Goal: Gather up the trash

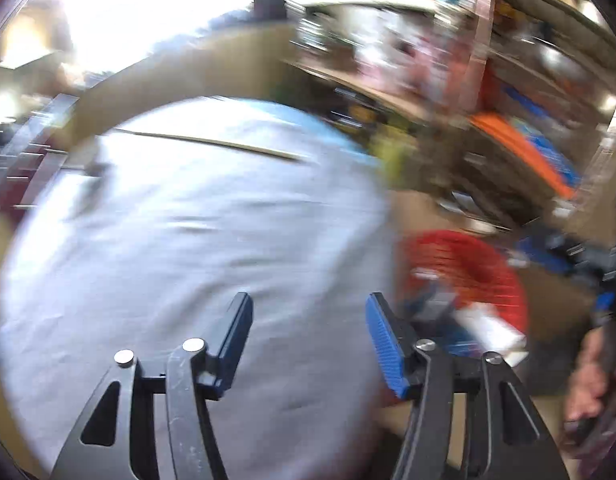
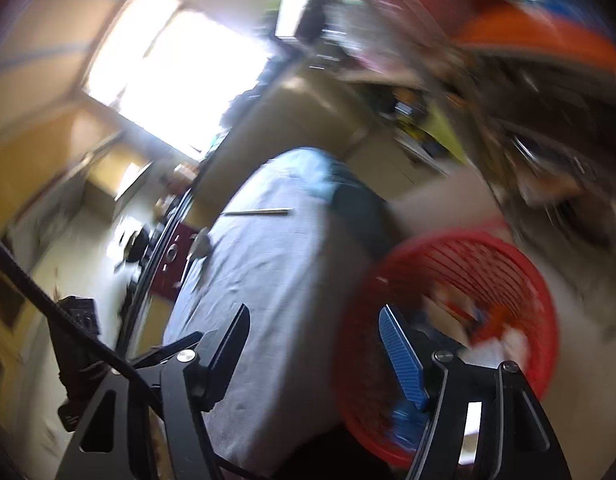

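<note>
Left gripper (image 1: 308, 320) parted, empty, right gripper (image 2: 314, 334) likewise

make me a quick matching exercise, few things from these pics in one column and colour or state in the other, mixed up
Things:
1. basket
2. cloth
3. stick
4. left gripper

Matches:
a. pale blue-grey, spread out
b. open, nothing between the fingers
c. red, slatted wall
d. thin, lying on the cloth

Pairs: 1-c, 2-a, 3-d, 4-b
</note>
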`<state>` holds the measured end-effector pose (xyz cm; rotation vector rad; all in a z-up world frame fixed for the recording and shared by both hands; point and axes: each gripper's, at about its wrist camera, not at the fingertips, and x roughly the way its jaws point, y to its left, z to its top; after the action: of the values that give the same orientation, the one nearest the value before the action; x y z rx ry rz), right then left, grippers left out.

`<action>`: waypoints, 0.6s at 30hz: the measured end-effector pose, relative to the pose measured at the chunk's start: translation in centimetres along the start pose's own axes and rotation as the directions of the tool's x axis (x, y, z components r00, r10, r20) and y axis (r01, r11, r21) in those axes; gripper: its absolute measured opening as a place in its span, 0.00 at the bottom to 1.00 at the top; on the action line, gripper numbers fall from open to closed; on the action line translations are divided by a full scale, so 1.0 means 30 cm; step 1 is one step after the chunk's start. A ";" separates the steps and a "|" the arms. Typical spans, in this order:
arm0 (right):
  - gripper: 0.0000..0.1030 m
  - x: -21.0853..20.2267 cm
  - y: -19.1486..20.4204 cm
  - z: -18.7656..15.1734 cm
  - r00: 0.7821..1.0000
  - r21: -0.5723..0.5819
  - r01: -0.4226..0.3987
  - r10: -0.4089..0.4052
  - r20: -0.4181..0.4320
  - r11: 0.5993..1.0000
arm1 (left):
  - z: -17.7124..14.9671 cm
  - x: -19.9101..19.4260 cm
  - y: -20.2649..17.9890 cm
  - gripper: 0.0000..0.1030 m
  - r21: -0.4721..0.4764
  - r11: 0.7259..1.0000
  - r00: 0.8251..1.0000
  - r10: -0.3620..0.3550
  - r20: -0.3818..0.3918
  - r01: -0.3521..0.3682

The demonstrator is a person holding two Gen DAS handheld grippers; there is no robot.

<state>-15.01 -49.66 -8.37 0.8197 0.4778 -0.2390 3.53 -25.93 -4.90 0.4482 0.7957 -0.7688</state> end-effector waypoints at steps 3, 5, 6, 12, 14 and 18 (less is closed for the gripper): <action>0.69 0.040 0.237 -0.023 0.999 -0.187 -0.016 0.021 0.027 0.982 | -0.063 -0.127 0.154 0.63 -0.080 0.981 0.982 0.182 0.060 -0.177; 0.69 0.073 0.393 -0.059 0.998 -0.283 -0.043 0.055 0.034 0.958 | -0.113 -0.218 0.266 0.72 -0.159 0.953 0.959 0.273 0.072 -0.259; 0.69 0.082 0.450 -0.078 0.997 -0.310 -0.054 0.069 0.037 0.949 | -0.137 -0.248 0.303 0.73 -0.193 0.939 0.950 0.304 0.079 -0.284; 0.69 0.134 0.776 -0.243 0.994 -0.485 -0.081 0.106 0.025 0.871 | -0.270 -0.418 0.487 0.74 -0.372 0.826 0.872 0.483 0.079 -0.424; 0.69 0.132 0.829 -0.293 0.995 -0.517 -0.071 0.099 0.027 0.853 | -0.309 -0.452 0.509 0.74 -0.410 0.806 0.863 0.498 0.083 -0.426; 0.69 0.112 0.902 -0.389 0.997 -0.567 -0.025 0.060 0.044 0.823 | -0.352 -0.495 0.530 0.74 -0.443 0.791 0.856 0.509 0.094 -0.422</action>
<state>-5.41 -23.04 0.52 0.2337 0.4405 -0.0682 3.84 -2.52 1.15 0.1655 0.5880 -0.1630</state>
